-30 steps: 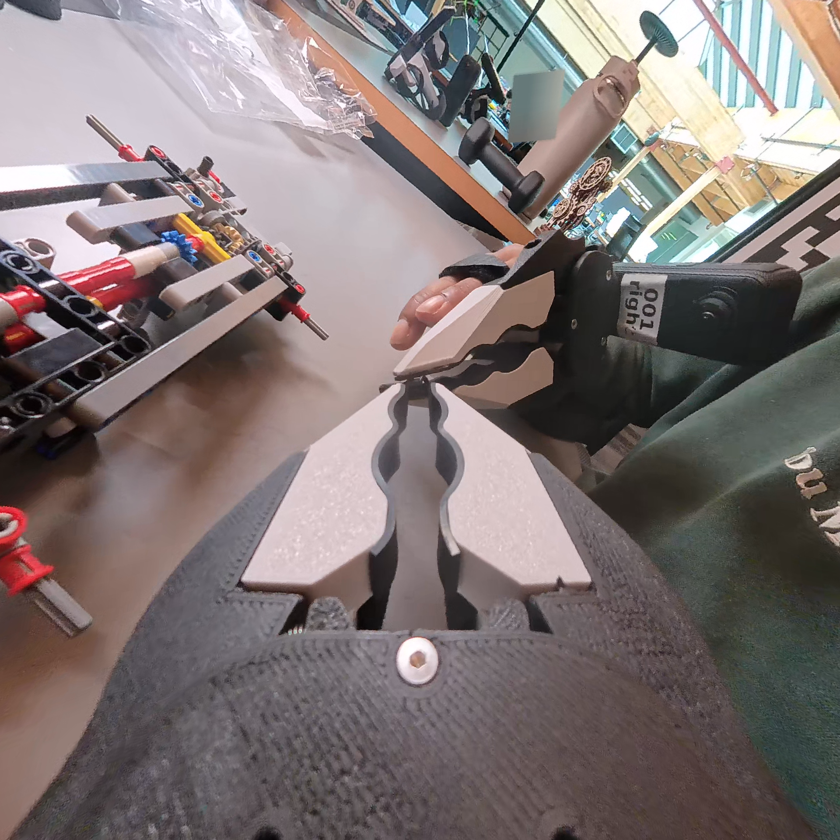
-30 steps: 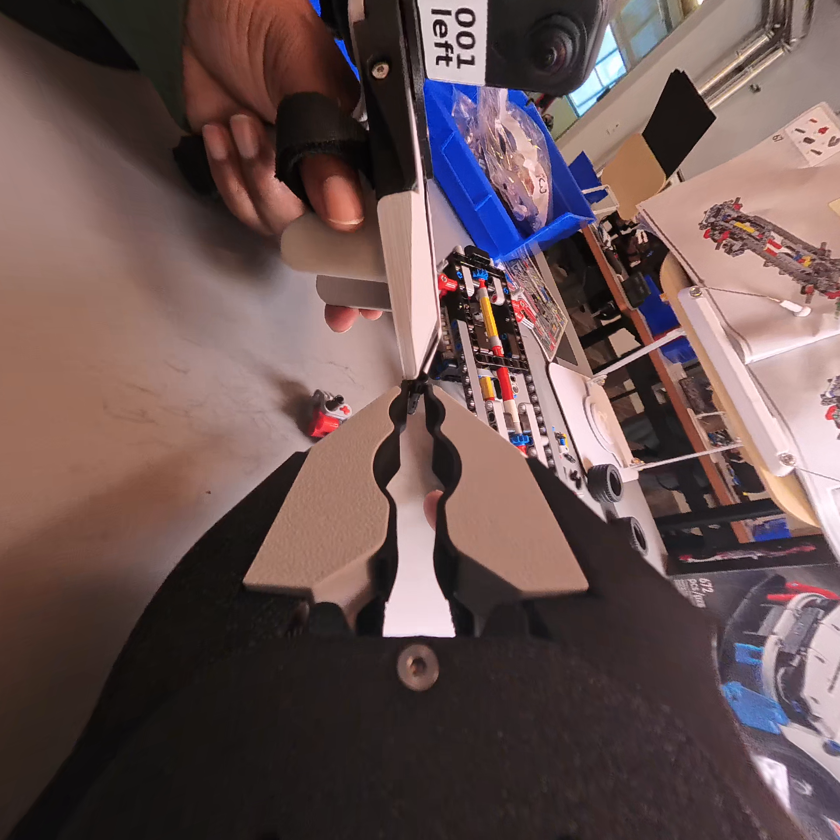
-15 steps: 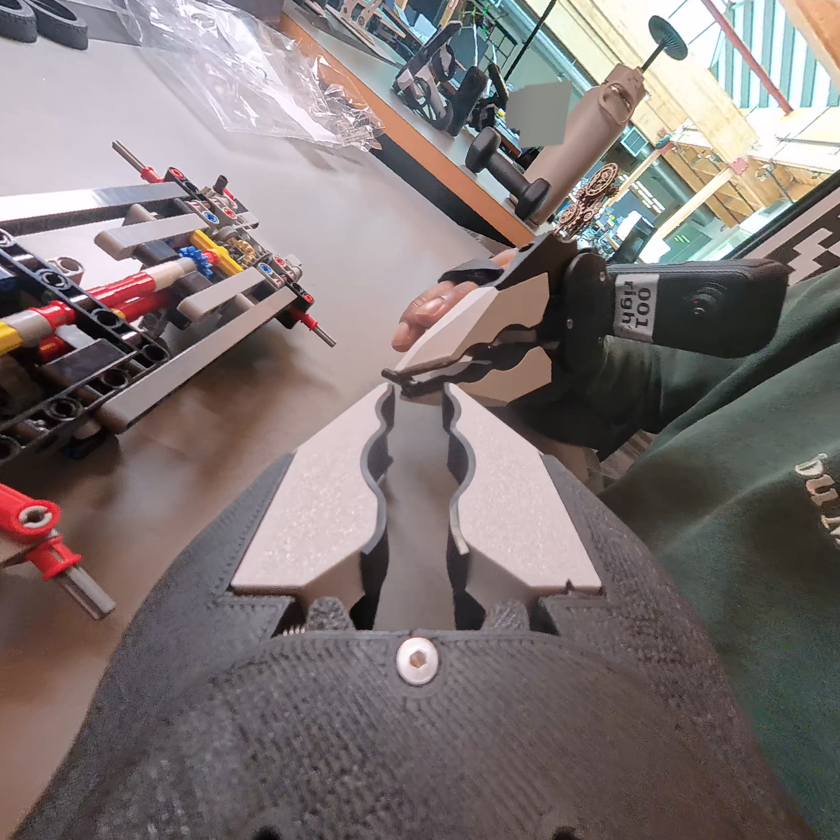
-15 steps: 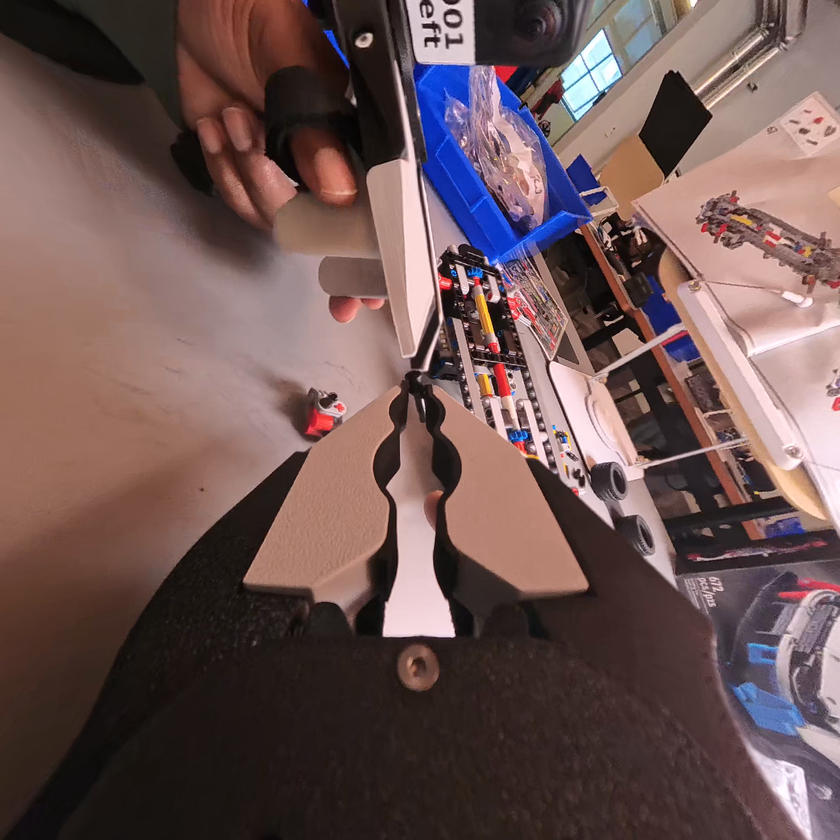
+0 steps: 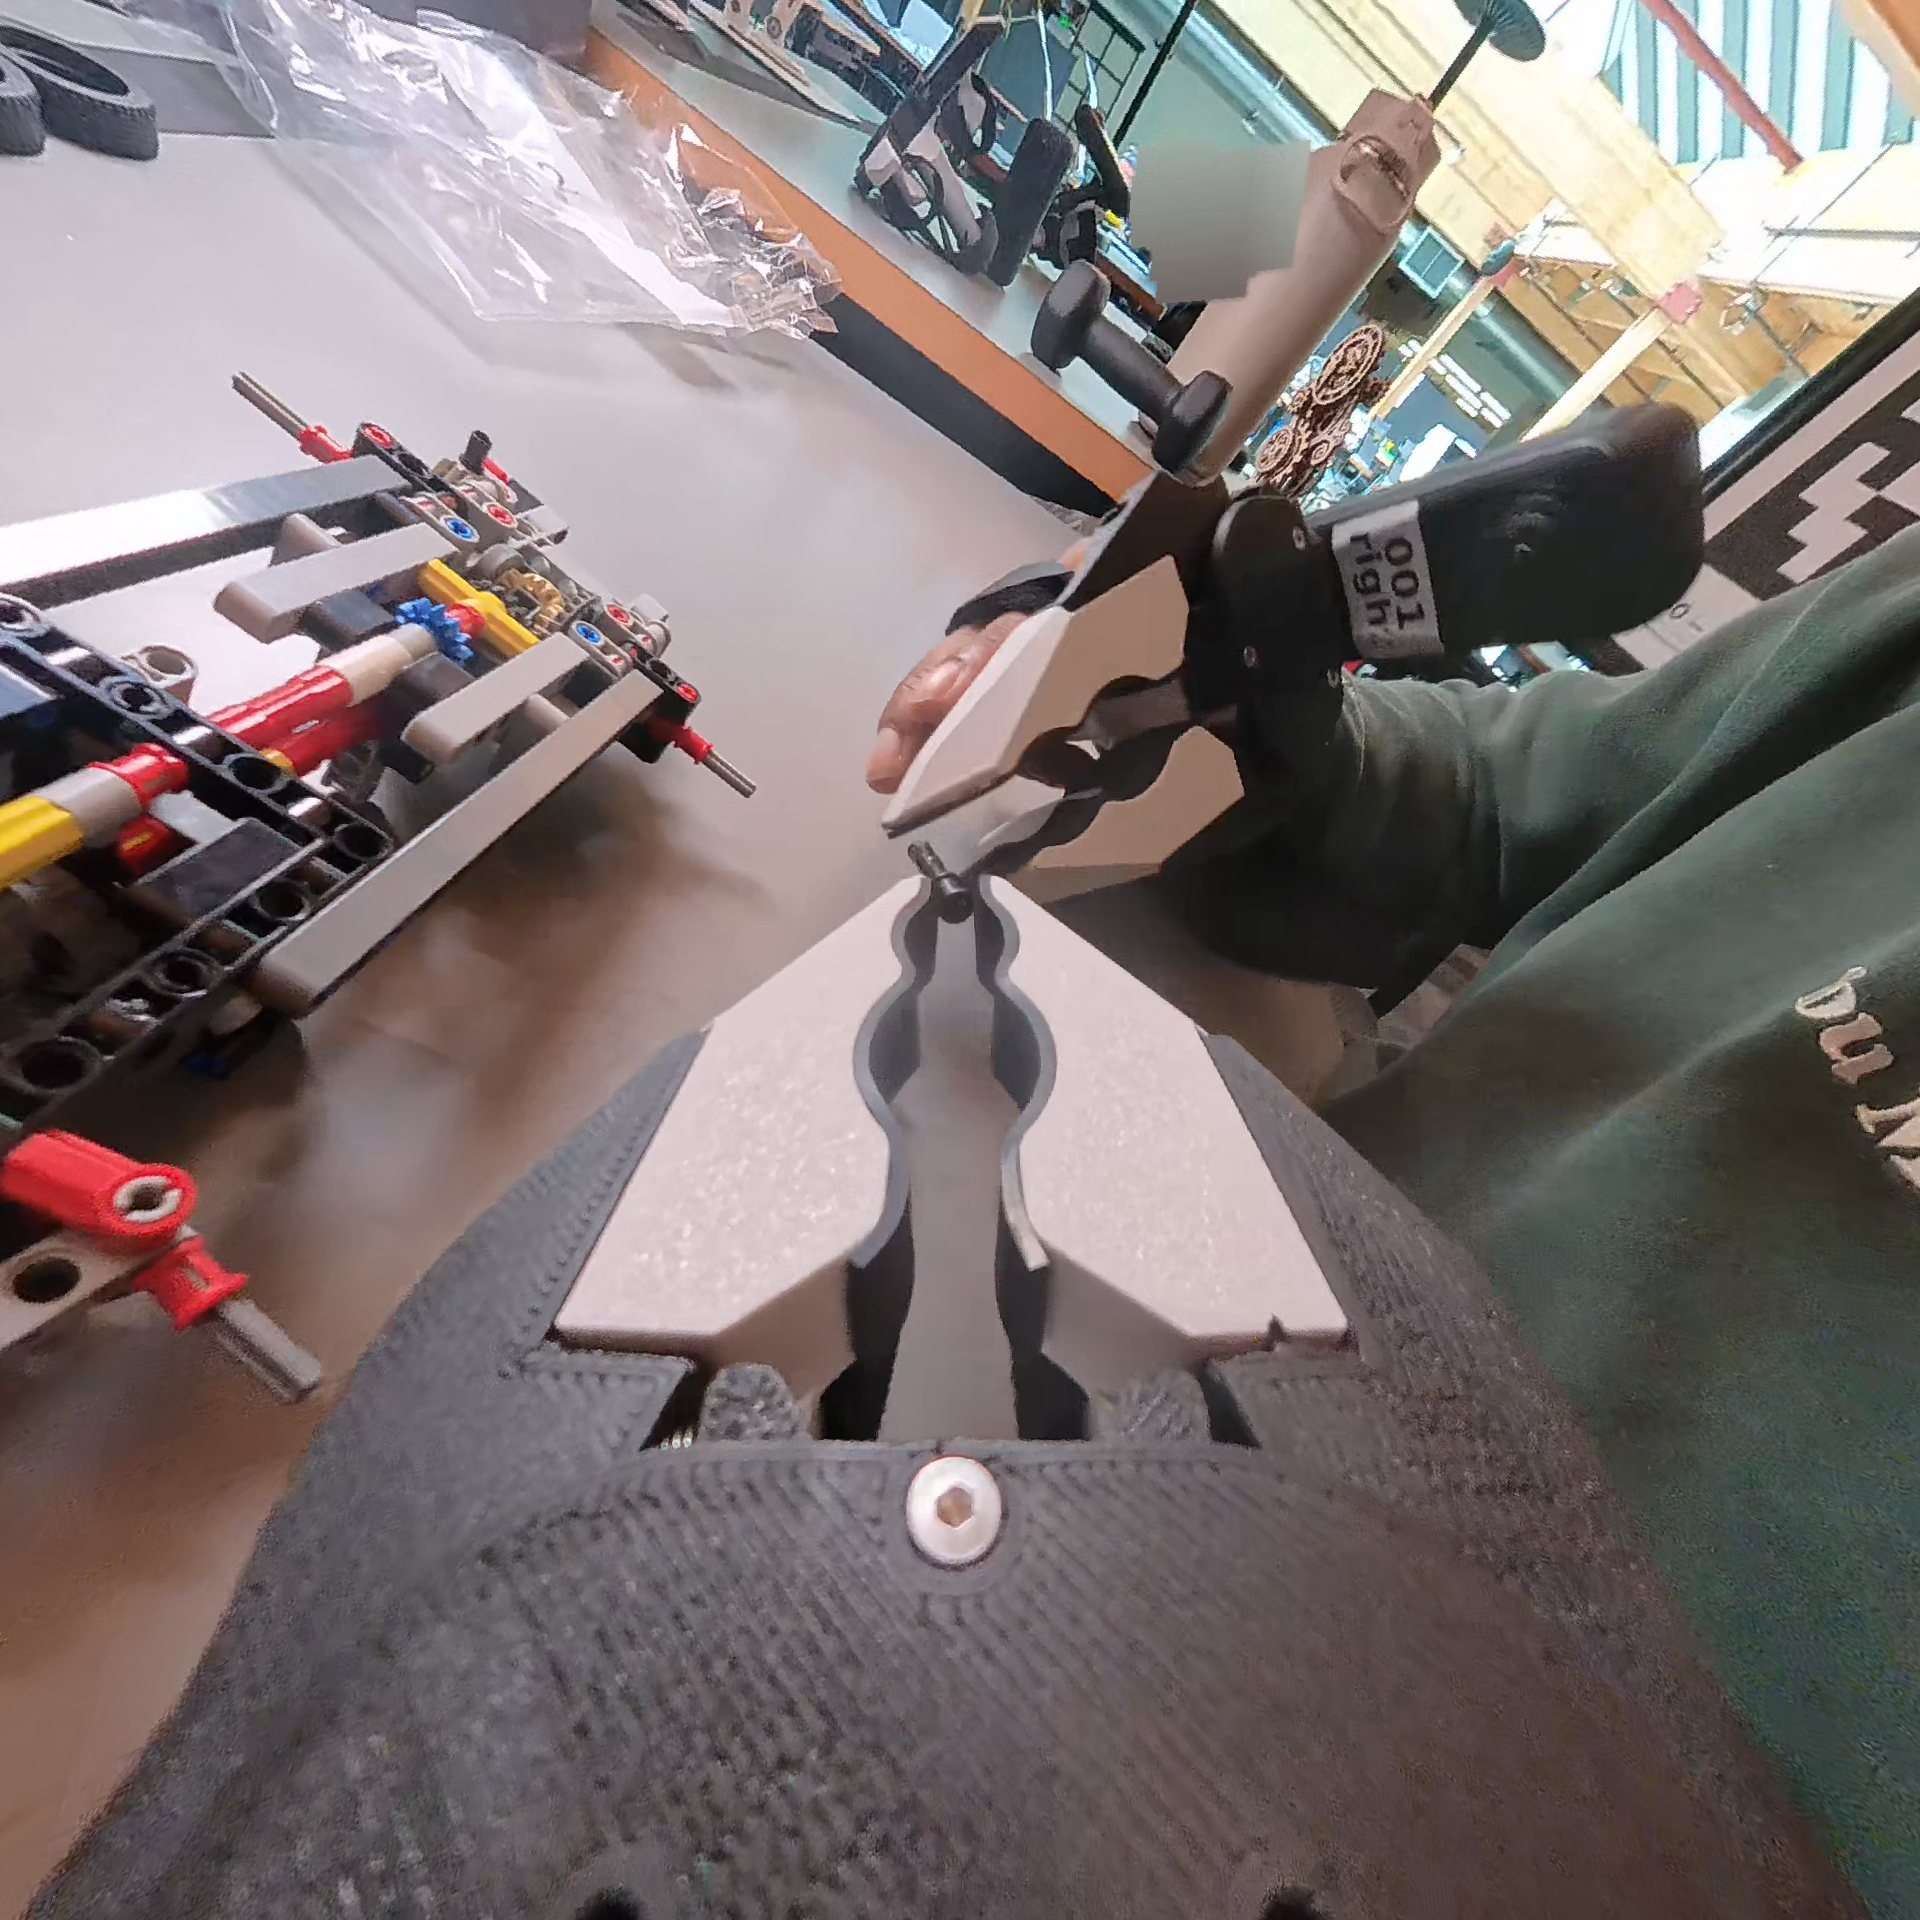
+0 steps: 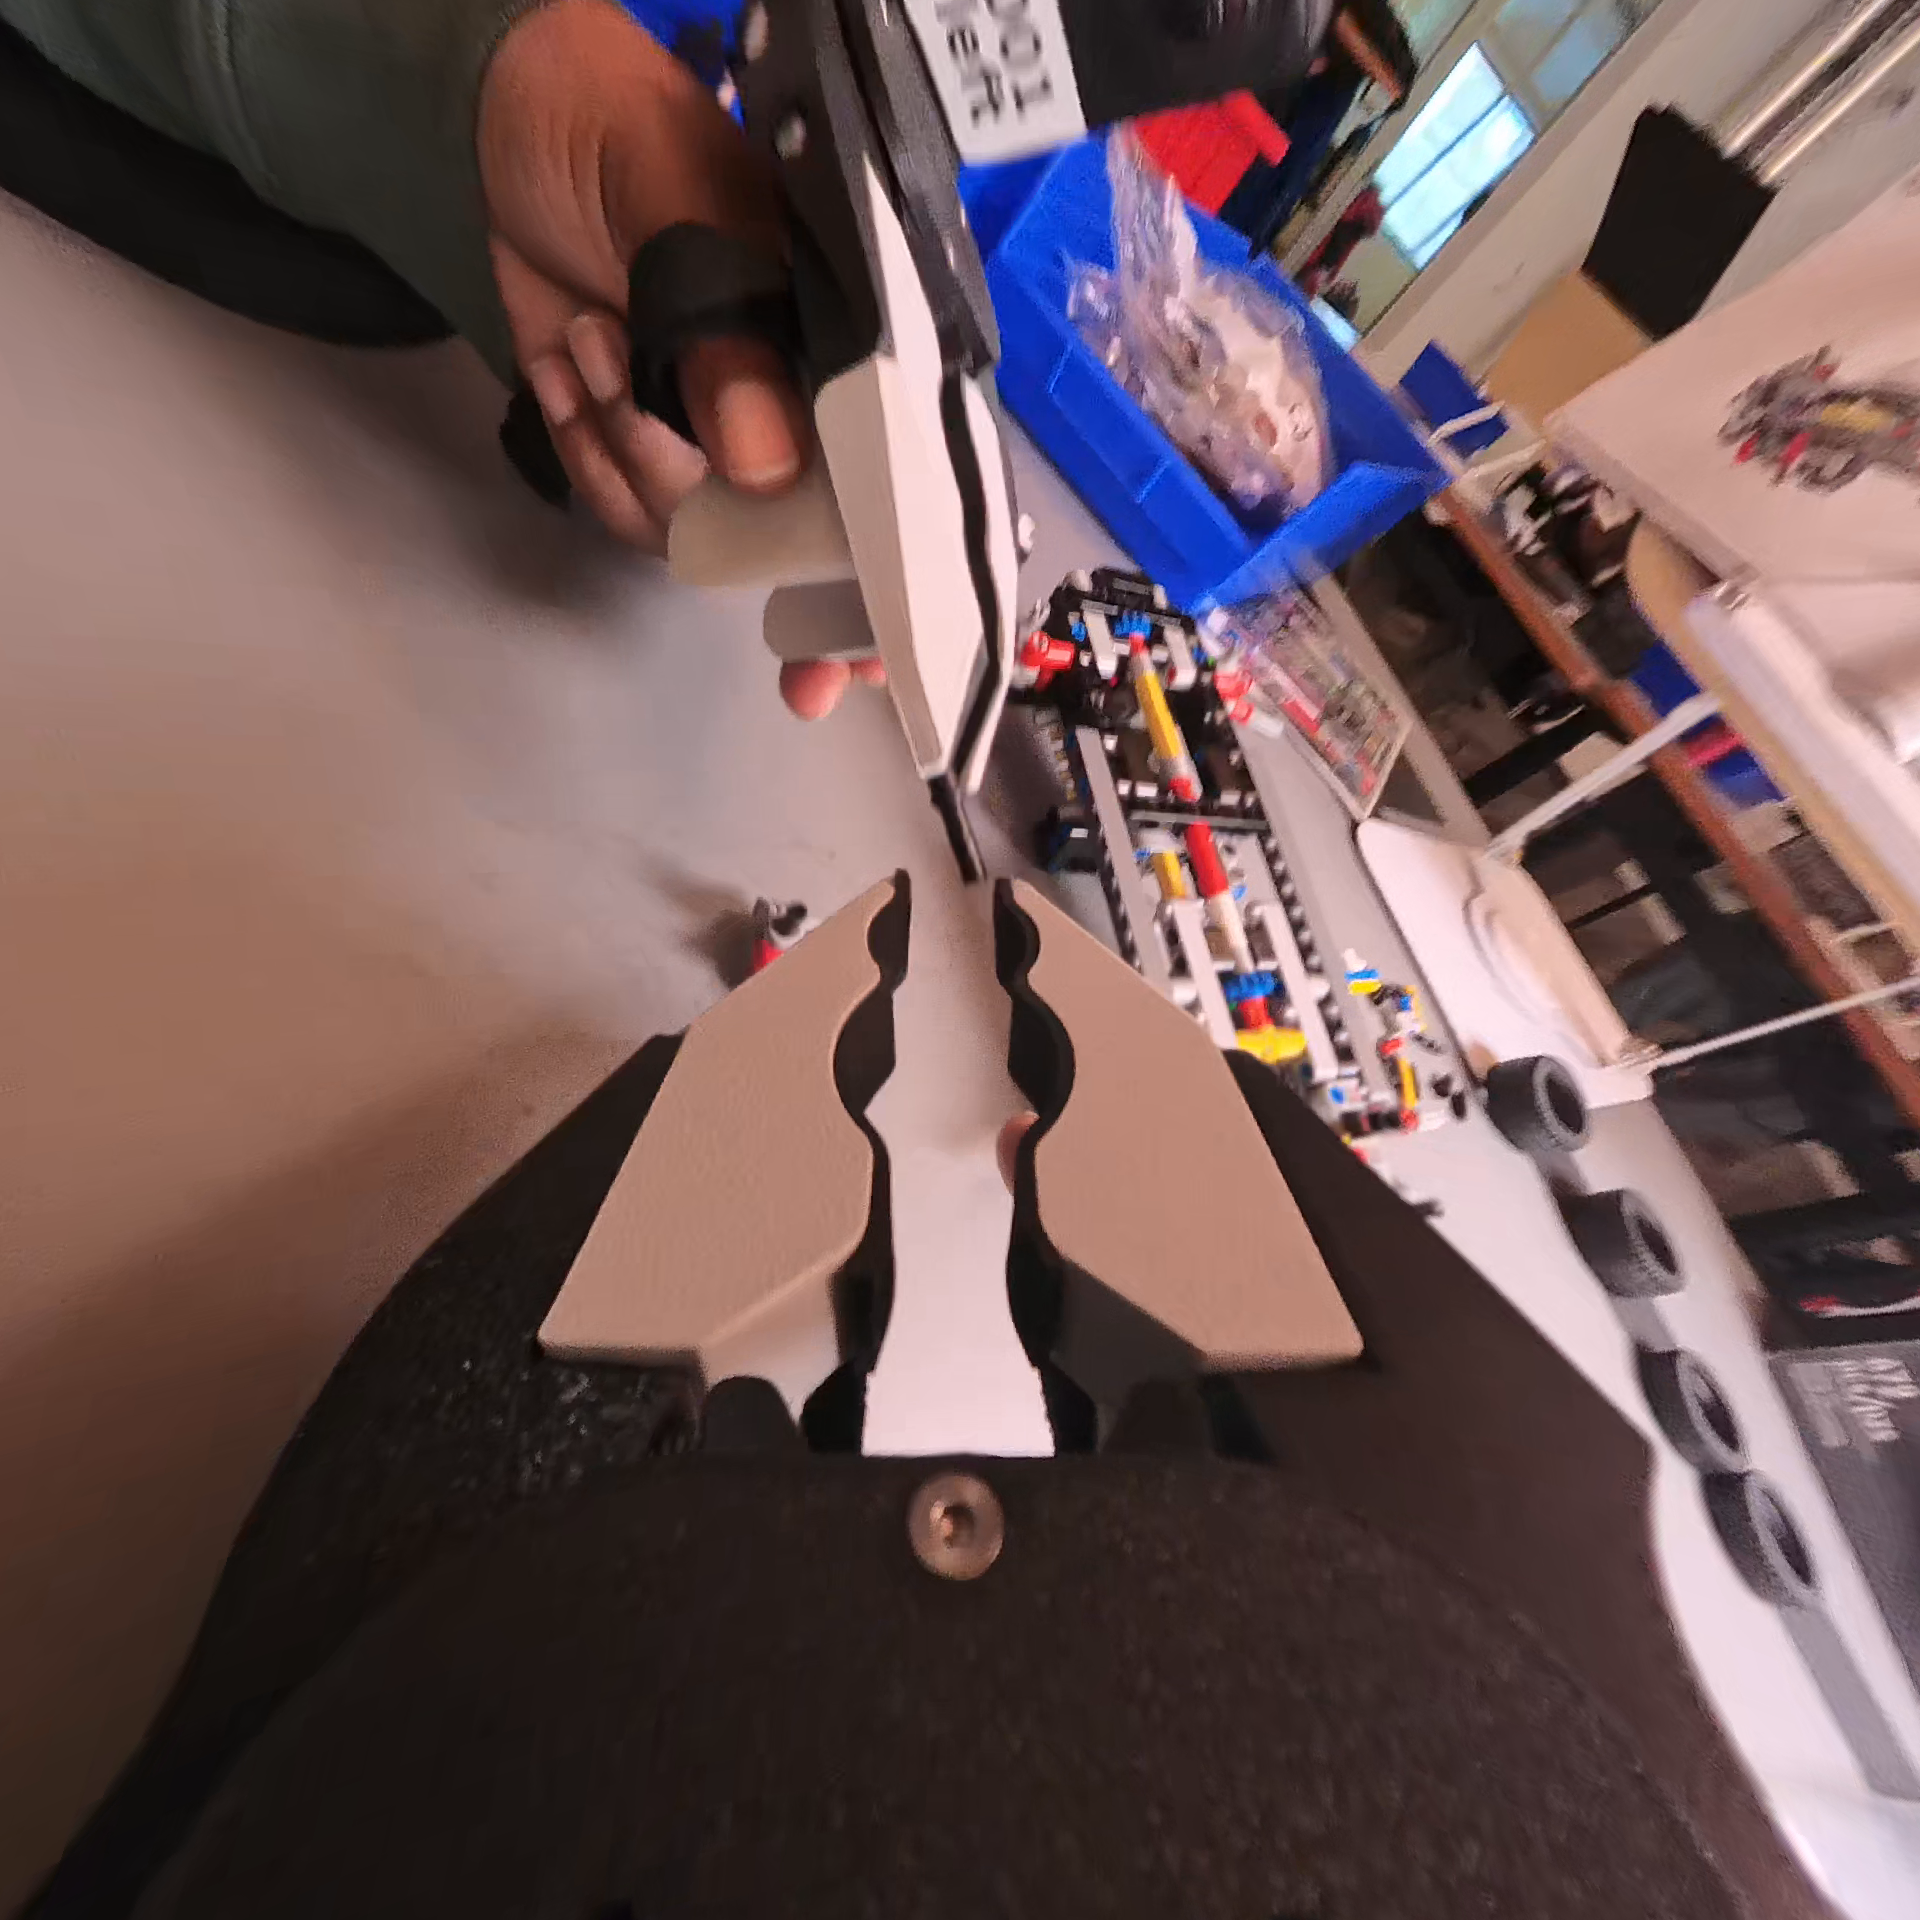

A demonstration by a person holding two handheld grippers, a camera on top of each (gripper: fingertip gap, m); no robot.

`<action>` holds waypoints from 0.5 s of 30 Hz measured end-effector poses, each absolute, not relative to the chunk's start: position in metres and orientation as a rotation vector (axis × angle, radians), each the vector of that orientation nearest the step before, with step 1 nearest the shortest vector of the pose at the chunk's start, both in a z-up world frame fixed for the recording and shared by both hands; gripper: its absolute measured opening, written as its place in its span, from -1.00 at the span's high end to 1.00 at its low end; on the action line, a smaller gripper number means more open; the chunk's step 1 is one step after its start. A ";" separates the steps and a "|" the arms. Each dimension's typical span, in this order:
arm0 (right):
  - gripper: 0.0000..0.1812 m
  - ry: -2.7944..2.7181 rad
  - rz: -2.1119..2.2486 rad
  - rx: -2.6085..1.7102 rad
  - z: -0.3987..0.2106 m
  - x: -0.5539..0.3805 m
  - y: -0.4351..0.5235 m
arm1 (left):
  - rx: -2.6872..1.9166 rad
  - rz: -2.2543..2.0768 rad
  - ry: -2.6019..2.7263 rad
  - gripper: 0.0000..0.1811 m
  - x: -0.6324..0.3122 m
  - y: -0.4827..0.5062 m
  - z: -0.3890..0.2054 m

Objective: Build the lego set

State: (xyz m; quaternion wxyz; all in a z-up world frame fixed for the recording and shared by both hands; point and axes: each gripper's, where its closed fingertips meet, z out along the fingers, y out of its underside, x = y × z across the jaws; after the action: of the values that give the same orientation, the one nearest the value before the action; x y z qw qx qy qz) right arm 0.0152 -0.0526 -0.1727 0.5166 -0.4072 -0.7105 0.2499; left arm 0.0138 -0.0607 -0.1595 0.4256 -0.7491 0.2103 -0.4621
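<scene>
Here, in the left wrist view, the left gripper is clenched at its tips on a small black pin, which sticks up just past the two grey fingers. Just beyond it the right gripper, held in a person's hand with a green sleeve behind, points its tips at the pin from the right; its fingers stand apart at the tips and are not touching the pin. On the grey table to the left lies the half-built lego car frame, a long rack of black and grey beams with red and yellow rods, well apart from both tools. A loose red and grey piece lies at the left edge, near the frame, and a crumpled clear plastic bag lies farther back. In the right wrist view, which is somewhat blurred, the right gripper is released, with a clear gap between its beige fingers and nothing in it. The left gripper comes down from above in a hand, its tips closed and reaching just to the gap's mouth. The car frame lies beyond on the table, a blue bin holding plastic bags behind it, and black tyres in a row to the right.
</scene>
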 end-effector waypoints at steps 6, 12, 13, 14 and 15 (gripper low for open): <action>0.80 -1.926 0.704 -1.171 -0.209 0.031 -0.053 | -1.891 -1.010 0.606 0.95 0.001 -0.058 -0.160; 0.75 -2.064 0.591 -1.235 -0.227 0.025 -0.059 | -2.041 -0.964 0.841 0.95 0.002 -0.082 -0.184; 0.76 -2.073 0.594 -1.239 -0.228 0.024 -0.062 | -2.057 -0.967 0.871 0.95 0.004 -0.087 -0.187; 0.76 -2.078 0.593 -1.248 -0.228 0.024 -0.064 | -2.073 -0.976 0.898 0.95 0.006 -0.092 -0.190; 0.76 -2.083 0.592 -1.253 -0.228 0.024 -0.066 | -2.086 -0.972 0.916 0.95 0.008 -0.095 -0.193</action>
State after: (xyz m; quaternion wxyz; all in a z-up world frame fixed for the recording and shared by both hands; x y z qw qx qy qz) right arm 0.0239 -0.0660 -0.2279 0.3143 -0.4755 -0.7904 0.2244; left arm 0.0080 -0.0951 -0.1927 0.3262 -0.7961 0.3495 -0.3710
